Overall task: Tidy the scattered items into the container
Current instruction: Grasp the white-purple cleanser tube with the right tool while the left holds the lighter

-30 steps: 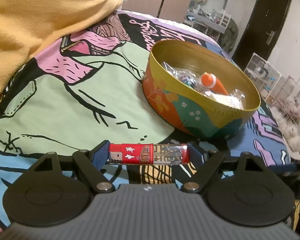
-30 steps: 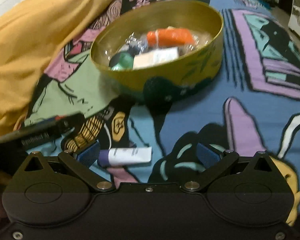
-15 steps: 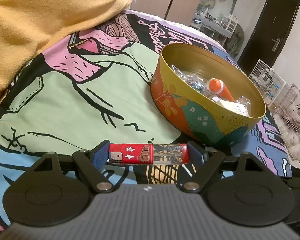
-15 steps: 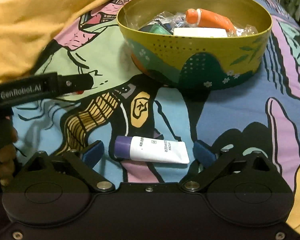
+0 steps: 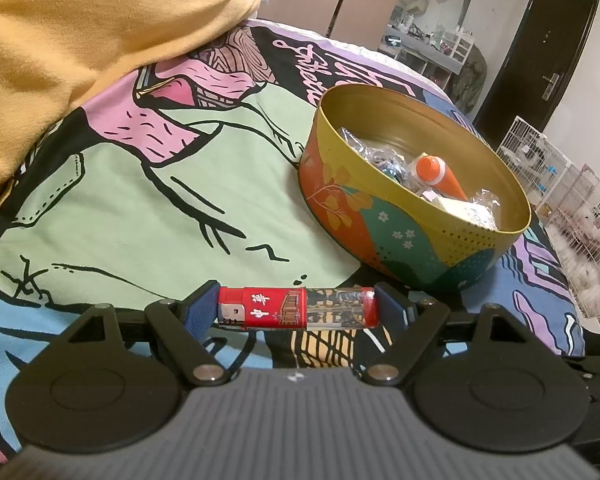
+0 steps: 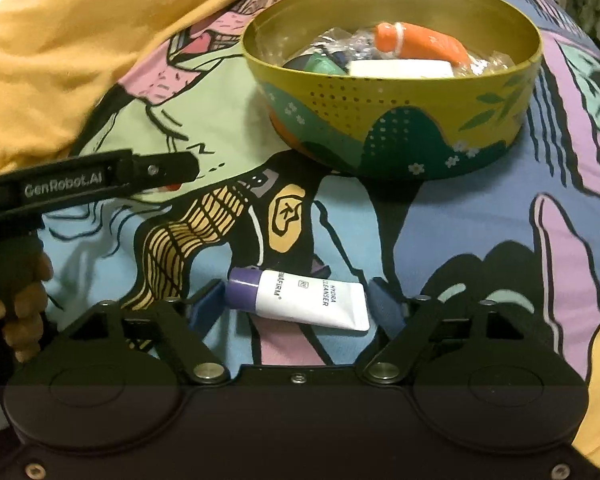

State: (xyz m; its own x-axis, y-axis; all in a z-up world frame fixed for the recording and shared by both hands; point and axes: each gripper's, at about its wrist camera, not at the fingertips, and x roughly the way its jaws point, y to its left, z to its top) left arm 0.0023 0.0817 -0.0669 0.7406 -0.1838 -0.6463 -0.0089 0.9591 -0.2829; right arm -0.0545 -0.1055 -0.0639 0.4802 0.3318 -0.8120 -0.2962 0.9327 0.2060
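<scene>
Left gripper point(image 5: 298, 312): jaws squeeze red lighter point(image 5: 298, 312) end to end, held sideways above bed cover point(image 5: 140, 200). Round tin point(image 5: 412, 248) sits on cover ahead and to right, orange tube point(image 5: 440, 176) and packets inside. Right gripper point(image 6: 298, 304): jaws closing around white tube with purple cap point(image 6: 300, 300), lying on cover, pads not pressing yet.

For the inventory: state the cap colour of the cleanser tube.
Purple; the cleanser tube has a white body. Right wrist view shows it best.
</scene>
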